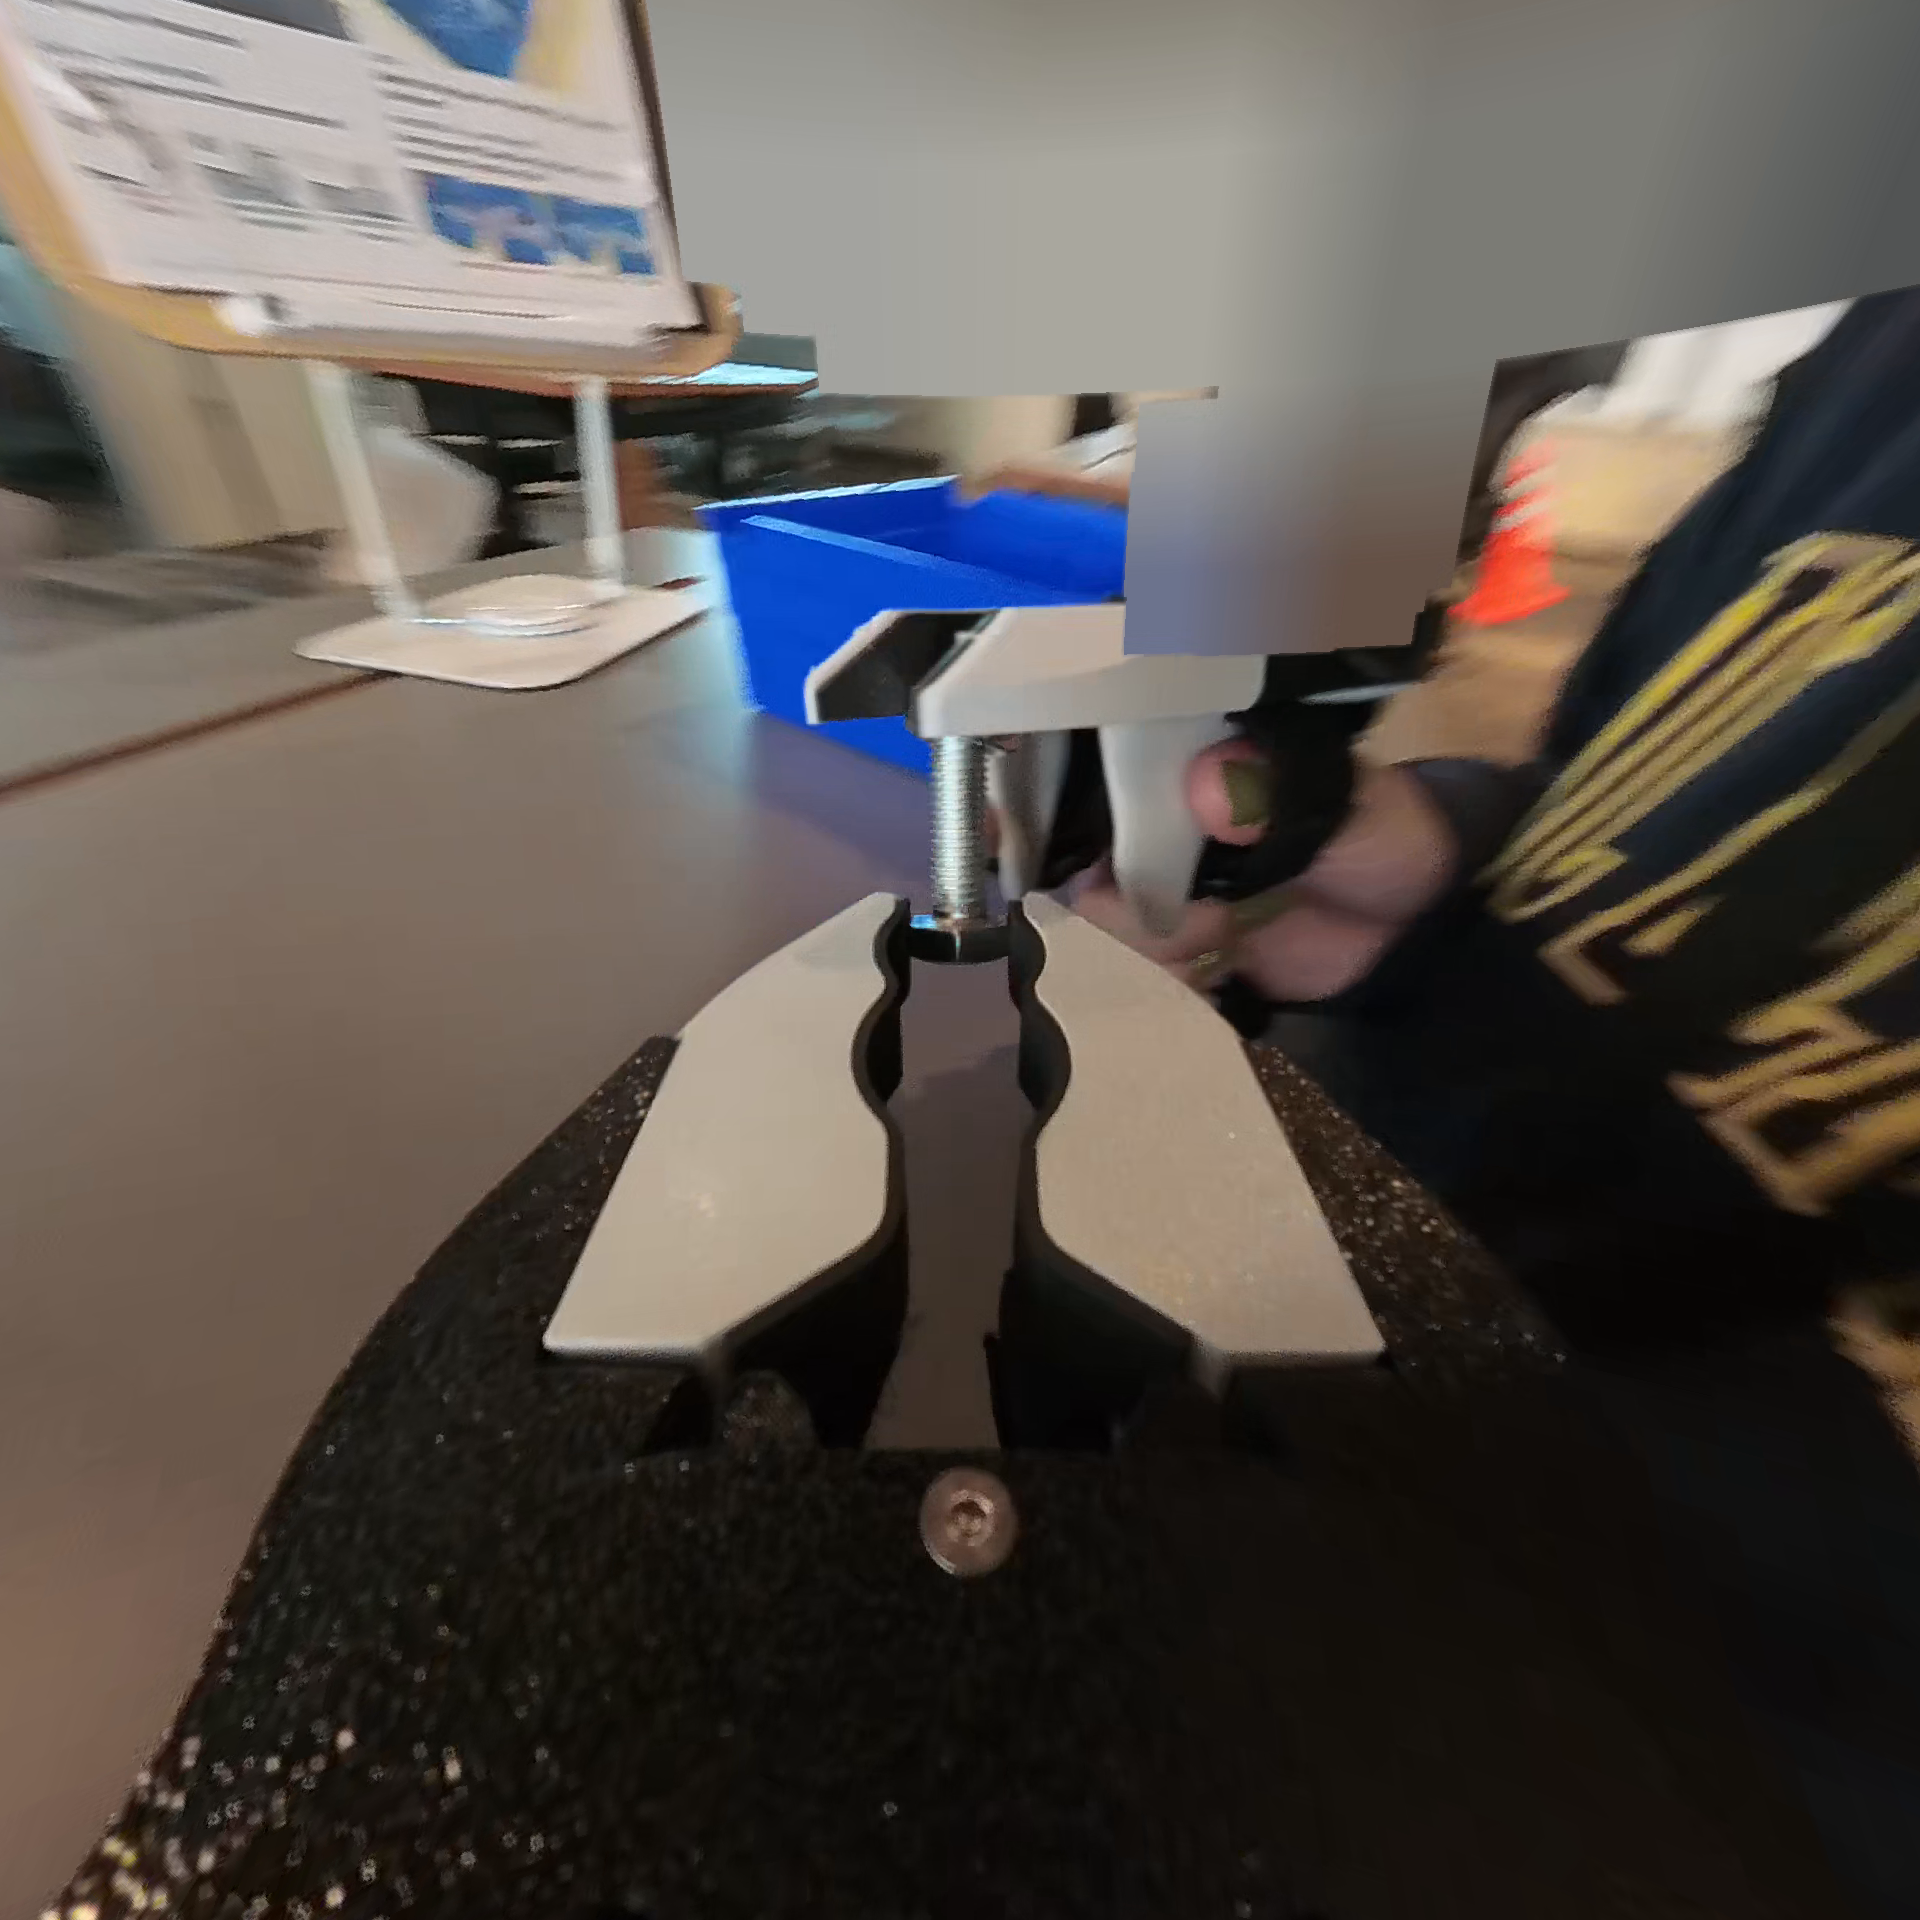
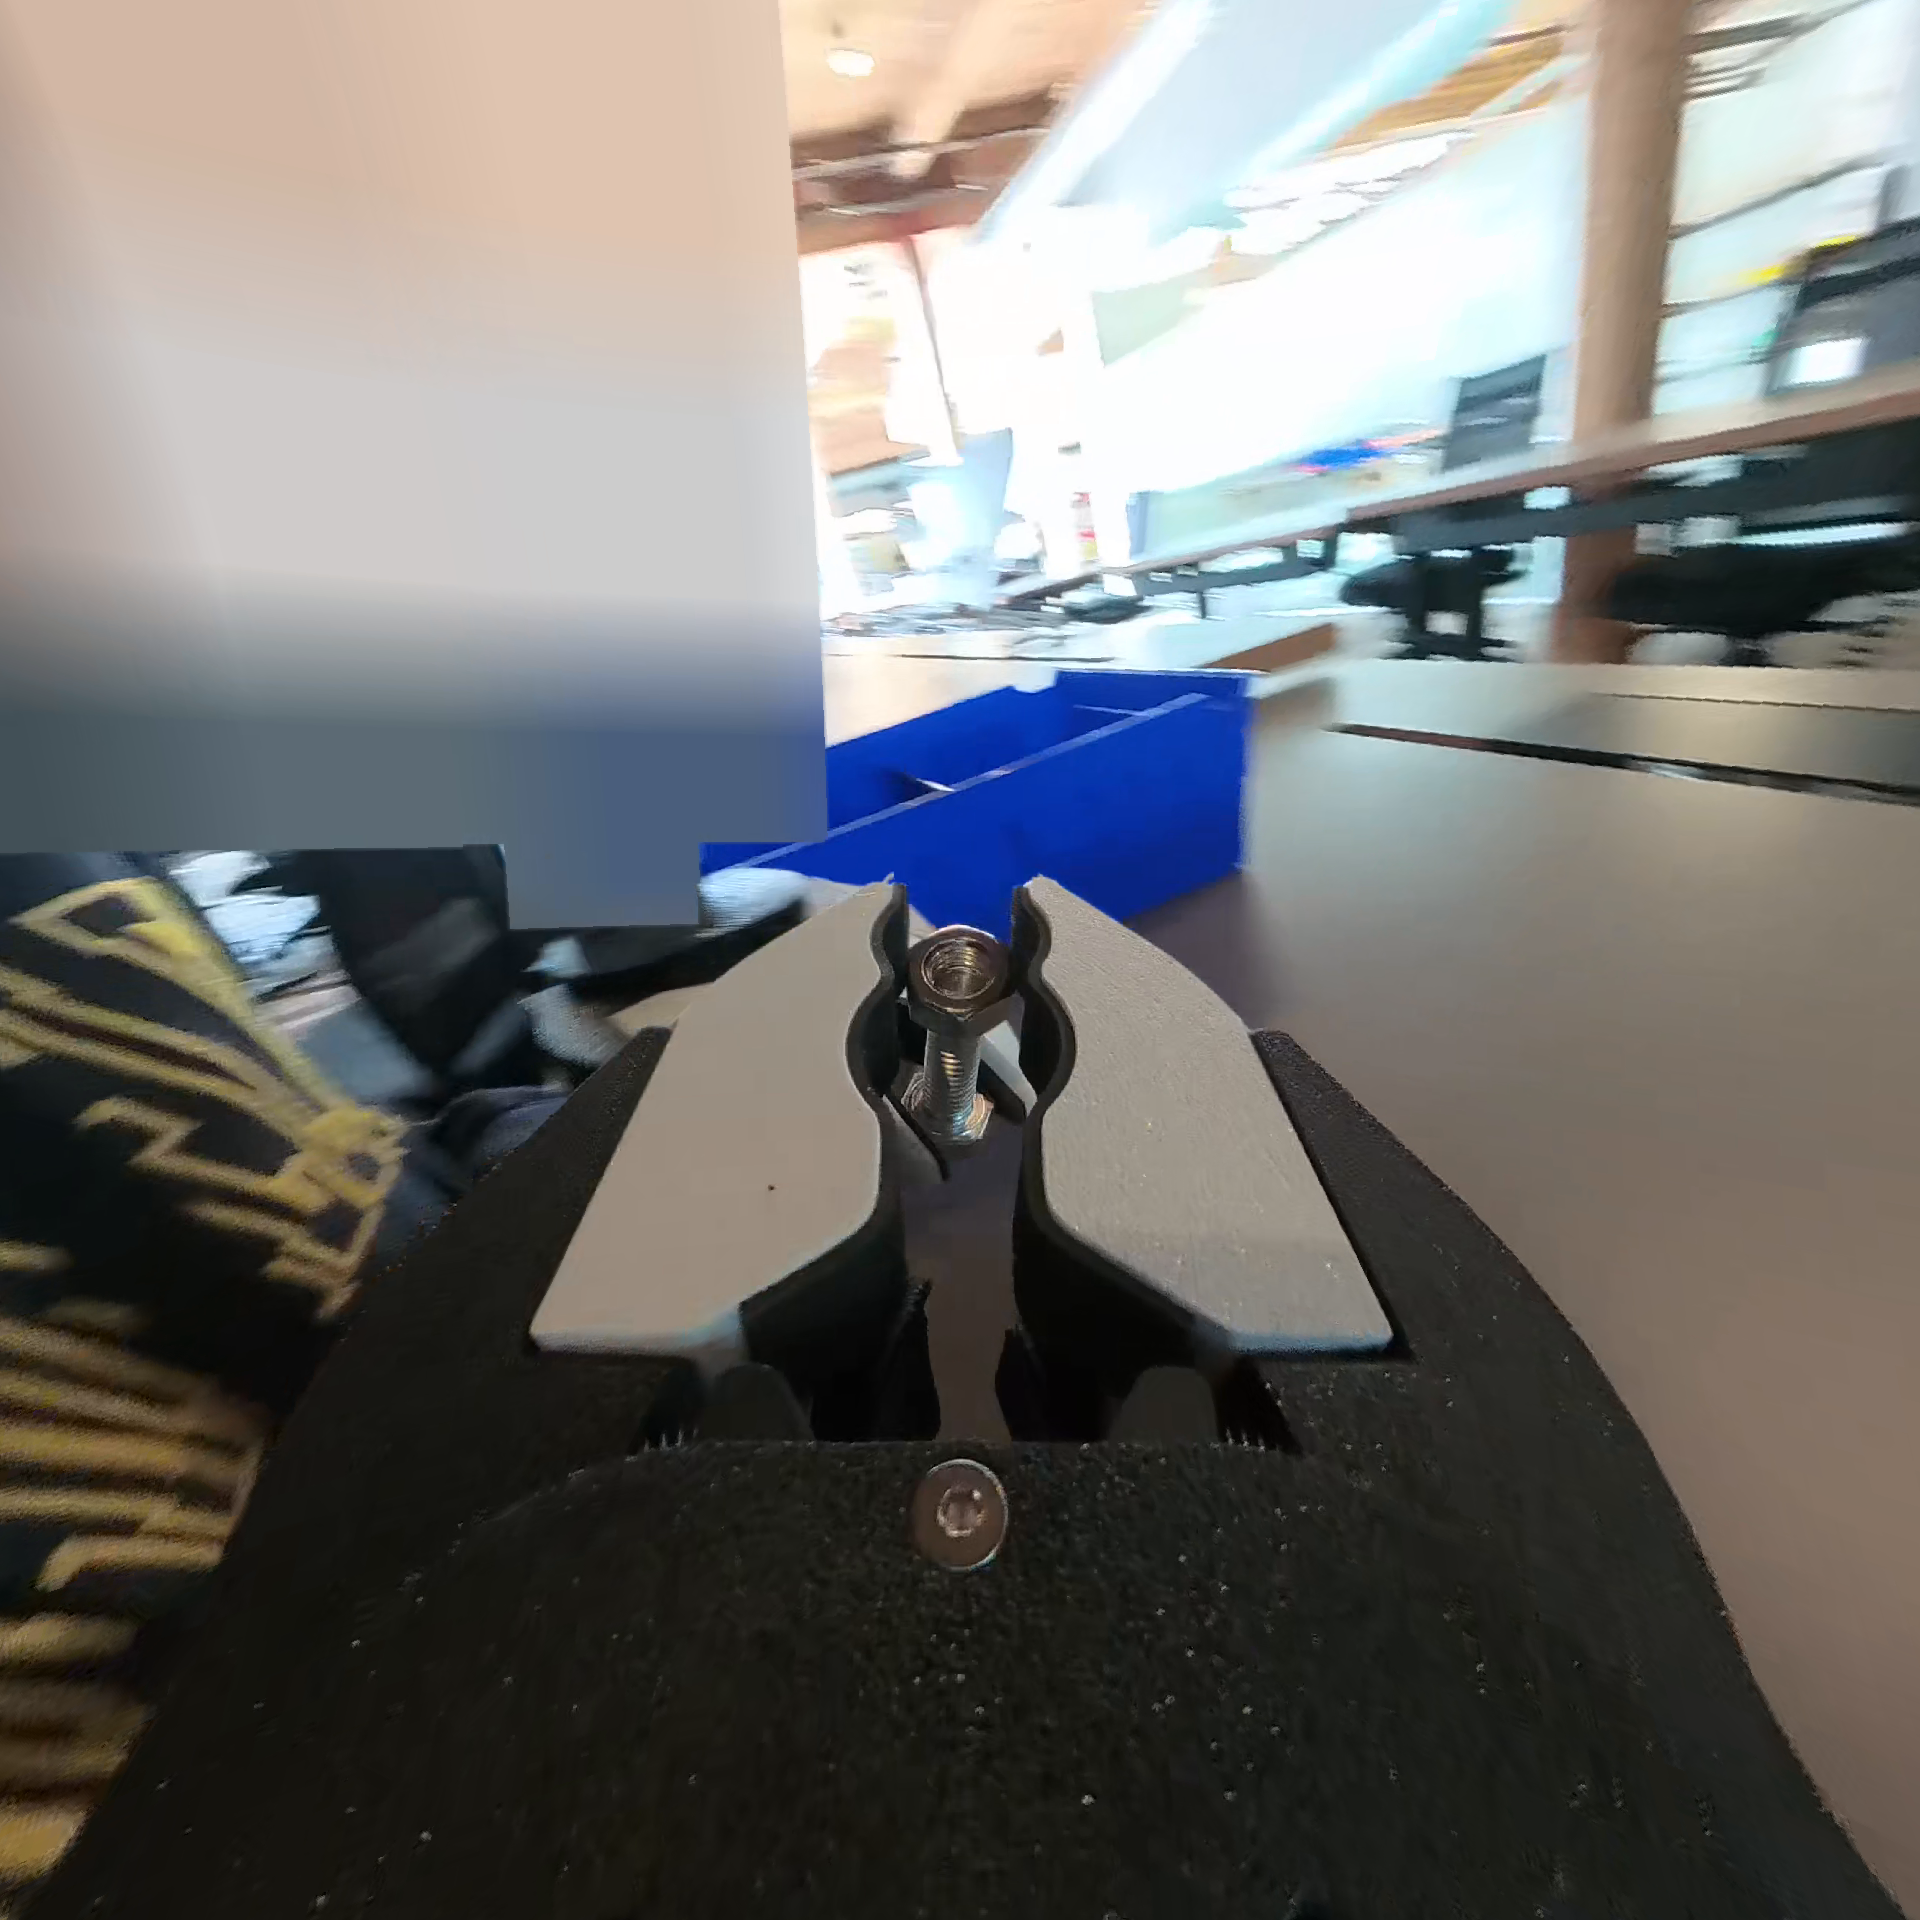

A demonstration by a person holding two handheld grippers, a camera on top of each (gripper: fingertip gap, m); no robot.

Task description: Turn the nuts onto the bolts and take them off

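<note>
A silver bolt (image 1: 958,821) stands upright above the dark table (image 1: 416,935). My left gripper (image 1: 958,930) is shut on the bolt's head at its fingertips. My right gripper (image 1: 883,688) lies level across the bolt's top end, where the nut is hidden. In the right wrist view my right gripper (image 2: 956,940) is shut on a silver hex nut (image 2: 956,971) that sits on the end of the bolt (image 2: 951,1070). The threads run down from the nut to the bolt's head, between the left gripper's fingers (image 2: 1003,1070) below.
A blue divided bin (image 1: 831,592) (image 2: 1122,821) stands on the table just behind the grippers. A sign on a white stand (image 1: 499,623) is at the back left. A person's hand (image 1: 1330,862) and dark patterned sleeve (image 1: 1714,831) are at the right. The left gripper's tips are roughly 4 centimetres from the right gripper's.
</note>
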